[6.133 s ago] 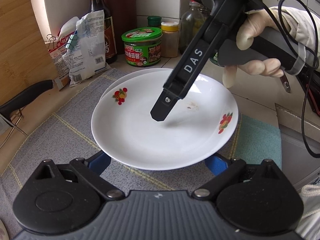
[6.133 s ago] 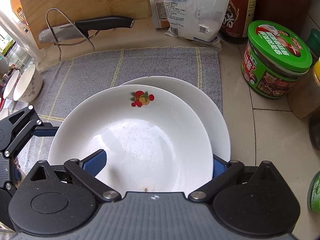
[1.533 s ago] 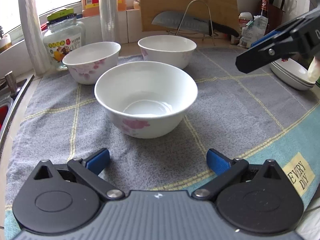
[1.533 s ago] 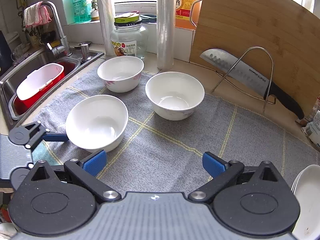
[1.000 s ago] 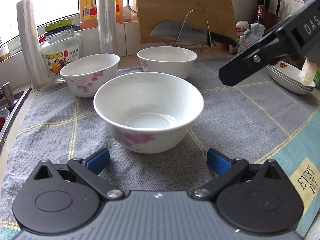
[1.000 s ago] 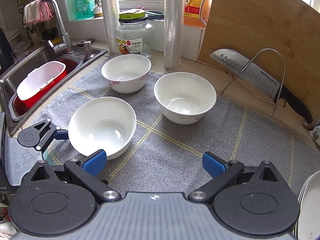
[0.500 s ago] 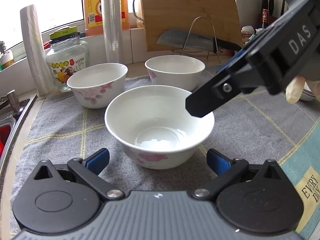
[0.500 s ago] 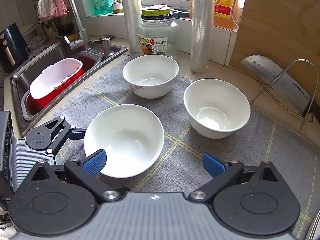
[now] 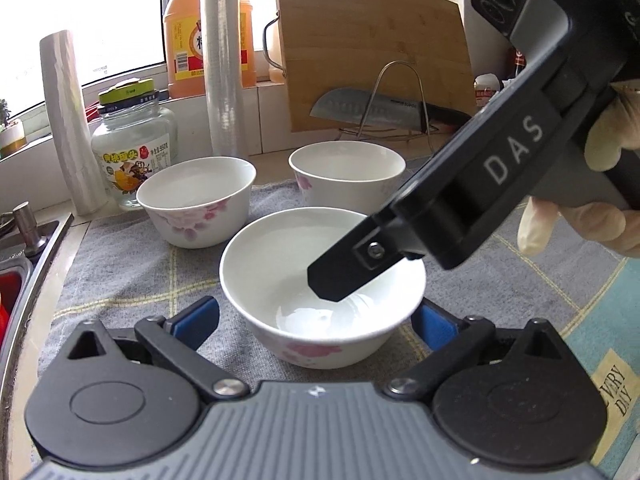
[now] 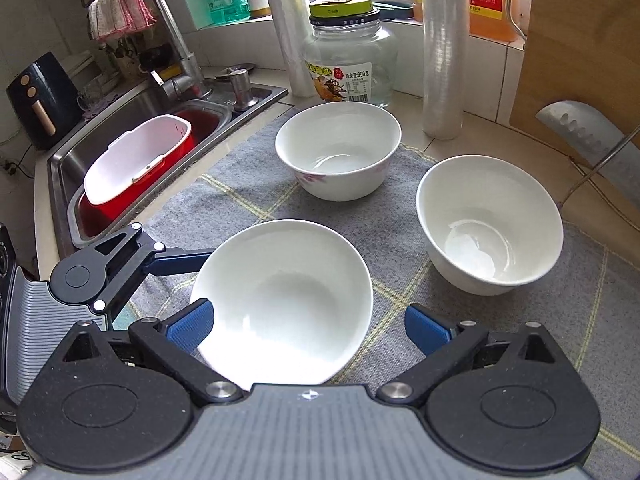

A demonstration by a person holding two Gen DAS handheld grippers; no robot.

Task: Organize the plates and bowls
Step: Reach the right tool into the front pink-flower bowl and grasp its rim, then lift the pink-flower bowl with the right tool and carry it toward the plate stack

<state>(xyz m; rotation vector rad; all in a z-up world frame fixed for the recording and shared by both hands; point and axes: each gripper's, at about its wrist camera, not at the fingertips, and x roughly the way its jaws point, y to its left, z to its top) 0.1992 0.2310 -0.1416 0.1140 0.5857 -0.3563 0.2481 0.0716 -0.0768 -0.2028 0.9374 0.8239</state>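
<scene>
Grey mat (image 10: 400, 240), nearest bowl (image 9: 320, 280) between left gripper (image 9: 316, 320) pads (closing)

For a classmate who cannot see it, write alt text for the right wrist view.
The right tongs stand open over the near white bowl on a grey cloth; the left tongs reach its left side. Two more bowls sit behind.

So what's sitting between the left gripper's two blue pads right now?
The nearest bowl, with the right gripper reaching over it; the left wrist view shows it.

a pale counter (image 10: 260, 76) carries a grey checked cloth (image 10: 400, 240), where three white bowls (image 10: 338, 148) stand apart.
</scene>
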